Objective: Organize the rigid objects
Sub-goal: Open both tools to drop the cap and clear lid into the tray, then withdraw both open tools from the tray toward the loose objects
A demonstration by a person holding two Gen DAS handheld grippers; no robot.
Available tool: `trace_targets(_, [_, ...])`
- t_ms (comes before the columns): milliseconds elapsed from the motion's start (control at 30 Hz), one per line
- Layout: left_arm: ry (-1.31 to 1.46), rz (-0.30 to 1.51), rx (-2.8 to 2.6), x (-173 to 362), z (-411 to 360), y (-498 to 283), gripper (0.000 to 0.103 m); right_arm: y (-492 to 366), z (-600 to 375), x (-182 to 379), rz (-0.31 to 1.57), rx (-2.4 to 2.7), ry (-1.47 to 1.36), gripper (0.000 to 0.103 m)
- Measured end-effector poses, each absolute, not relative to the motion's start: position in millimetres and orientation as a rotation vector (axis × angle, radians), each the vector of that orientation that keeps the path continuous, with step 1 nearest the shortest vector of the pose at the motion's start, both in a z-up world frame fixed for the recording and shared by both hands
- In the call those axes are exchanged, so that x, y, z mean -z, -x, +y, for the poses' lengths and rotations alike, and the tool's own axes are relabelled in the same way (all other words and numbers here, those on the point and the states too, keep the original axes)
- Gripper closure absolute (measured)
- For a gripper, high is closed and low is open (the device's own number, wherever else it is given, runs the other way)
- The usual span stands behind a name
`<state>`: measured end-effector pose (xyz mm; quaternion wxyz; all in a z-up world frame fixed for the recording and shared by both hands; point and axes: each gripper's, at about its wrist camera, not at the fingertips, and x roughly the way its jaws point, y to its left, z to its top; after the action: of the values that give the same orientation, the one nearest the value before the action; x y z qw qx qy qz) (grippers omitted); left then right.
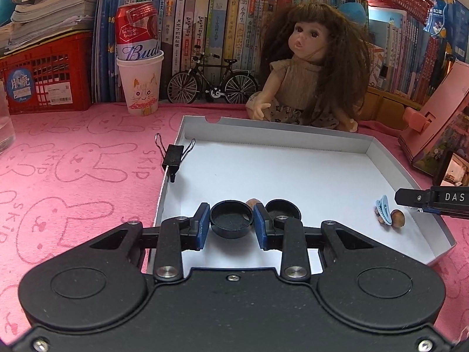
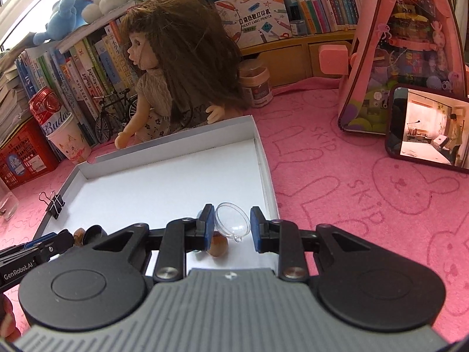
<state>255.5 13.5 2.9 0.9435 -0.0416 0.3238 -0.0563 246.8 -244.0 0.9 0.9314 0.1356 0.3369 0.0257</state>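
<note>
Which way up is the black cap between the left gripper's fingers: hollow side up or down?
Hollow side up. The black cap shows its raised rim and dark inner floor, between the left gripper fingers over the white tray.

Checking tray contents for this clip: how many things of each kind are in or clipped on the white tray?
Black round caps: 2
Nuts: 2 clearly seen
Blue clip: 1
Clear plastic cup: 1
Black binder clip, on the wall: 1
Total: 7
</note>
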Motion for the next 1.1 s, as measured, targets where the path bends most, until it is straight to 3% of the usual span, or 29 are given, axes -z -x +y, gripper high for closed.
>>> trace_targets(133, [0.073,0.664,0.115,-1,12,-256,0.073,-248,-242,0,0.688,-0.056,-0.278,0.065])
trace_targets(200, [0.081,0.665,0.116,-3,12,-256,0.072,-247,-243,-1,0.683,-0.063,-0.291,0.052])
trace_targets(267, [0.089,0.659,0.118,-5,14,-254,0.062,-244,-243,-2,0.675,-0.075,-0.301,0.044])
trace_targets(467, [0.089,0.633,0.144,-18,14,-240,0.047,-227,-239,-8,0.635,-0.114,-0.263,0.029])
trace_targets(667, [0.069,0.584,0.196,-29,9,-213,0.029,-201,-231,-14,0.593,-0.167,-0.195,0.018])
trace_targets(1100, [0.068,0.532,0.258,-37,13,-143,0.02,-145,-233,-18,0.539,-0.245,-0.176,0.006])
